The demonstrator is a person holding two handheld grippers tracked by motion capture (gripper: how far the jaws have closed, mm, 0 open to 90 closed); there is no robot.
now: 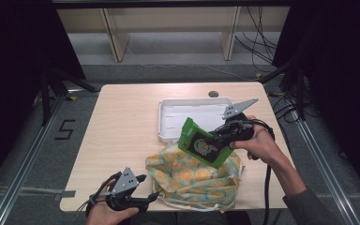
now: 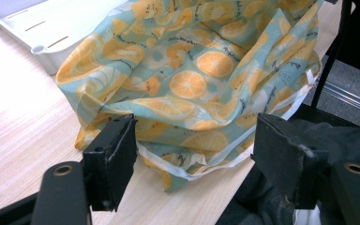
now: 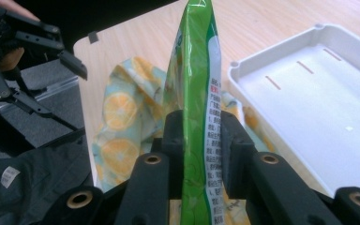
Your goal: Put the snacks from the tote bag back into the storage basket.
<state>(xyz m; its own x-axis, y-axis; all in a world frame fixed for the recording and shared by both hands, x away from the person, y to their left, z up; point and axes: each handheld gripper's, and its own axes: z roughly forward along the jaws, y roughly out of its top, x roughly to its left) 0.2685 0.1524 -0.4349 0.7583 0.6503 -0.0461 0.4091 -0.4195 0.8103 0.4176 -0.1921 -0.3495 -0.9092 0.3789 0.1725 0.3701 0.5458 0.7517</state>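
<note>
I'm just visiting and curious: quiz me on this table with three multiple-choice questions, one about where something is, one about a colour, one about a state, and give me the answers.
1. Where does the white tray lie?
A. on the table beyond the cloth bag
B. on the floor
C. inside the bag

2. What colour is the snack packet?
A. red
B. green
C. blue

3. How do the right gripper's jaws stand?
A. wide open, nothing between them
B. closed on the tray's rim
C. closed on the packet

Answers: 1 A, the high view shows the tray past the cloth bag on the table. 2 B, its wrapper is bright green. 3 C, in the right gripper view both jaws press the packet's sides.
</note>
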